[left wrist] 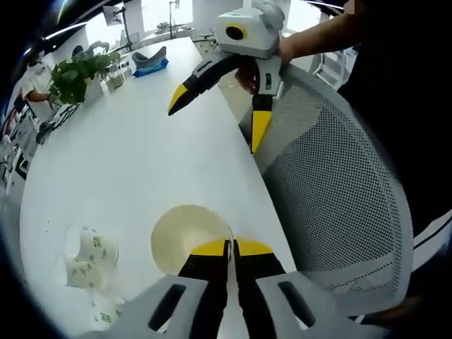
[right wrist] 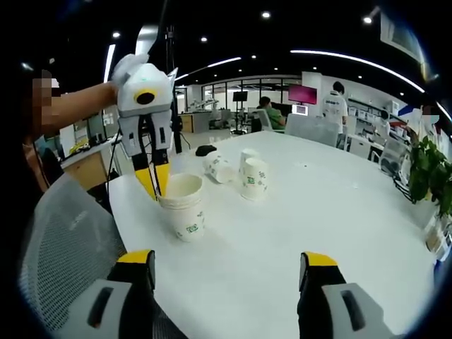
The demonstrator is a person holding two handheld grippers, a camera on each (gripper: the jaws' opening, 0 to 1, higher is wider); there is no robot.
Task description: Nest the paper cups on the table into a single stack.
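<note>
White table (right wrist: 296,212) spans the centre of the right gripper view; a grey mesh chair back (left wrist: 339,205) fills the right of the left gripper view. Left gripper (right wrist: 155,181), left of centre in the right gripper view, has its jaws pinched narrow on the rim of the cup stack (right wrist: 183,206). Right gripper (left wrist: 215,116), upper centre in the left gripper view, hangs above the table with jaws spread wide, holding nothing. Three loose cups (right wrist: 244,173) sit just behind the stack, one tipped over. Potted plant (left wrist: 74,74) at upper left.
</note>
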